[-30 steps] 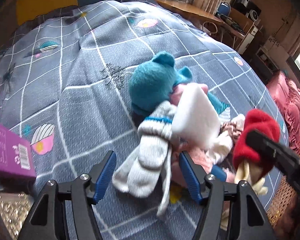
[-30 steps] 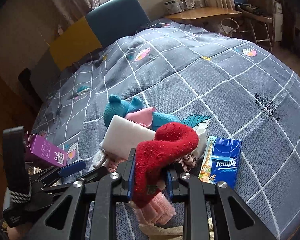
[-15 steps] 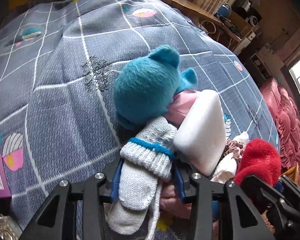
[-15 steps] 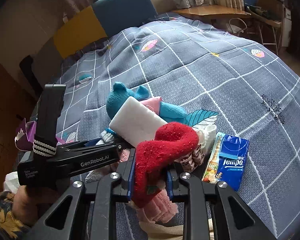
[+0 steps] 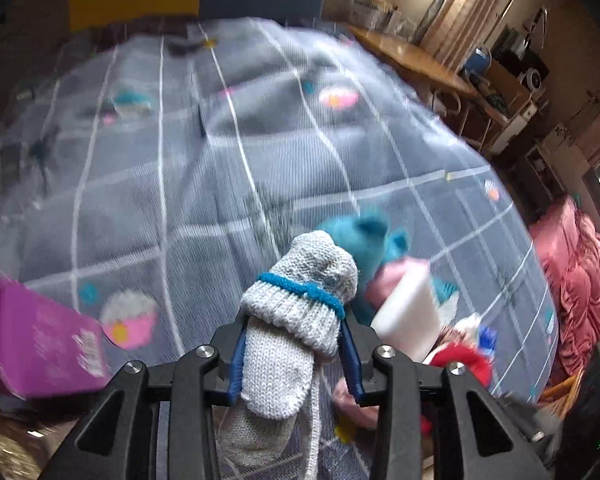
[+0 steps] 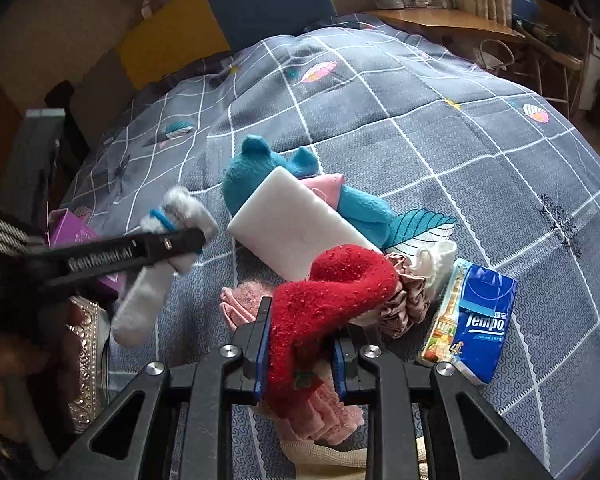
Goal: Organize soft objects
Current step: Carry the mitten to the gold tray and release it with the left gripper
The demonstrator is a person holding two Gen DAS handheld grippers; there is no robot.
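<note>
My left gripper (image 5: 294, 354) is shut on a grey knit sock with a blue band (image 5: 296, 312) and holds it lifted off the bed; it also shows in the right wrist view (image 6: 172, 240). My right gripper (image 6: 300, 344) is shut on a red fuzzy sock (image 6: 332, 296) above the pile. On the grey checked quilt (image 6: 440, 128) lie a teal plush toy (image 6: 252, 172), a white foam block (image 6: 296, 224), pink socks (image 6: 240, 306), a brown scrunchie (image 6: 404, 300) and a white cloth (image 6: 436, 260).
A blue Tempo tissue pack (image 6: 476, 320) lies right of the pile. A purple box (image 5: 40, 344) sits at the left bed edge beside a glittery bag (image 6: 88, 352). A wooden desk (image 6: 452, 24) and a pink quilt (image 5: 580, 280) stand beyond the bed.
My left gripper closed on the grey sock and lifted it up and left, away from the pile. My right gripper kept holding the red sock in place.
</note>
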